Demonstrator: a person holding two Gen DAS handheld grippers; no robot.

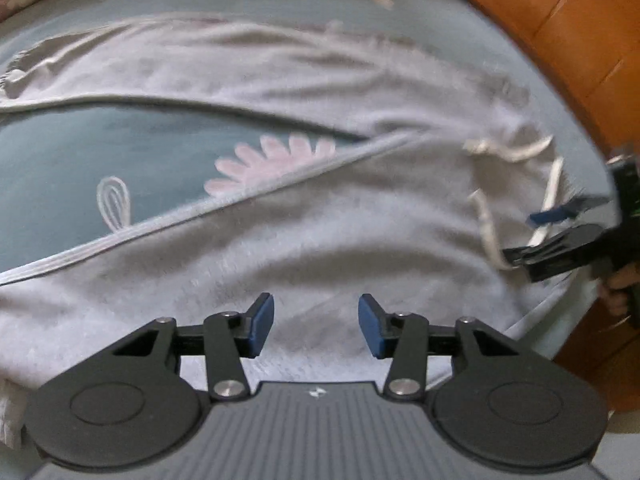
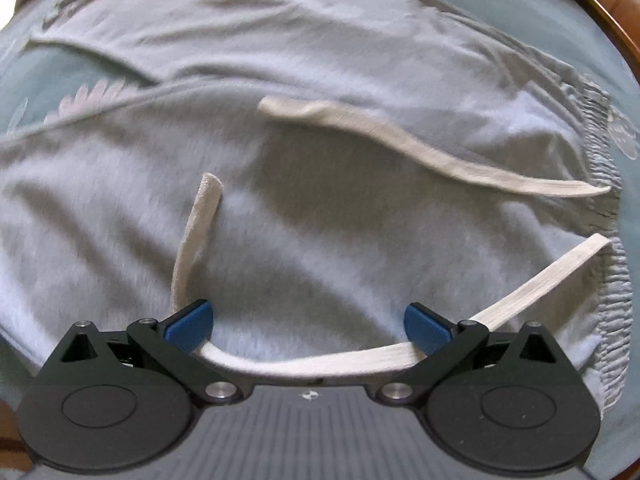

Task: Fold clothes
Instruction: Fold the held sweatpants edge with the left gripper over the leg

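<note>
The right gripper (image 1: 560,236) is blurring at three o'clock in the left wrist view, its body running off the frame edge, while the drawstring (image 2: 304,364) is slipping under the jaw linkages.

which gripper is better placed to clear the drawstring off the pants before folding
Right. The right gripper has its open jaws straddling the cream drawstring near the elastic waistband. The left gripper, also open, hangs over plain grey fabric of the pants, away from the strings.
</note>
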